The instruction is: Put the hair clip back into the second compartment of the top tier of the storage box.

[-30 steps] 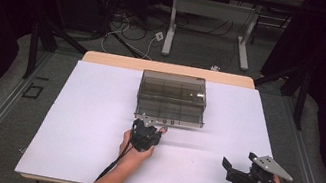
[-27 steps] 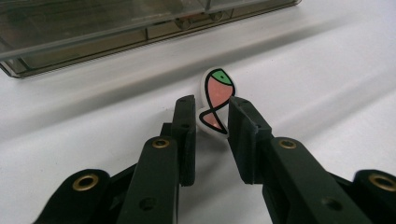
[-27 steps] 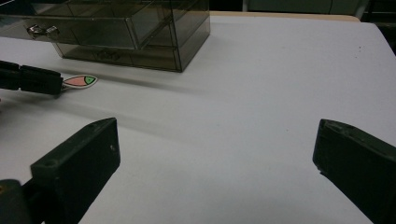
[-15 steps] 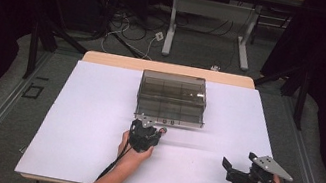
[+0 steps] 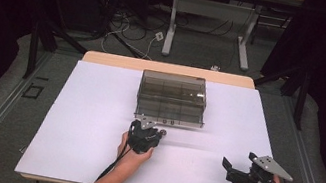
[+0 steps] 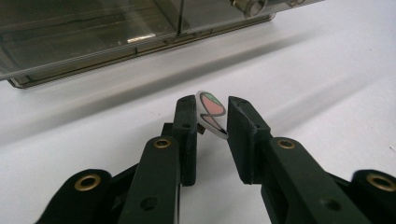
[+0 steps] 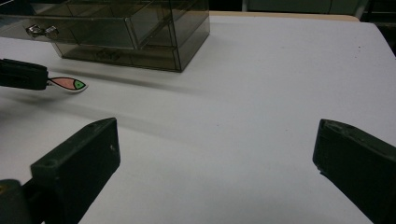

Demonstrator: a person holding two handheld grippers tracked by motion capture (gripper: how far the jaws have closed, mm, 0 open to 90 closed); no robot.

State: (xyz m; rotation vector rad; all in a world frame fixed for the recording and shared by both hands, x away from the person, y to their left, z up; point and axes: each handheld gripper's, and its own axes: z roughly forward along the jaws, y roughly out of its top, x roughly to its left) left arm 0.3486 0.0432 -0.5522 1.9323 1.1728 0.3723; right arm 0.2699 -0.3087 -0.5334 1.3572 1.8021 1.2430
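My left gripper (image 6: 211, 119) pinches a flat pink-and-green fish-shaped tag (image 6: 211, 113) near the smoky clear plastic drawer box (image 5: 172, 98); my right gripper (image 7: 215, 154) gapes wide, empty.

Between the matt black plastic jaws of the left gripper (image 6: 211, 122) sits a small glossy tag (image 6: 211, 112), smooth, printed pink and green. Just ahead of it the drawer box (image 6: 93, 32) is smoky clear plastic, shiny, with bright metal knobs (image 7: 41, 31). Under both grippers the table cover (image 5: 94, 125) looks like smooth matt white paper.
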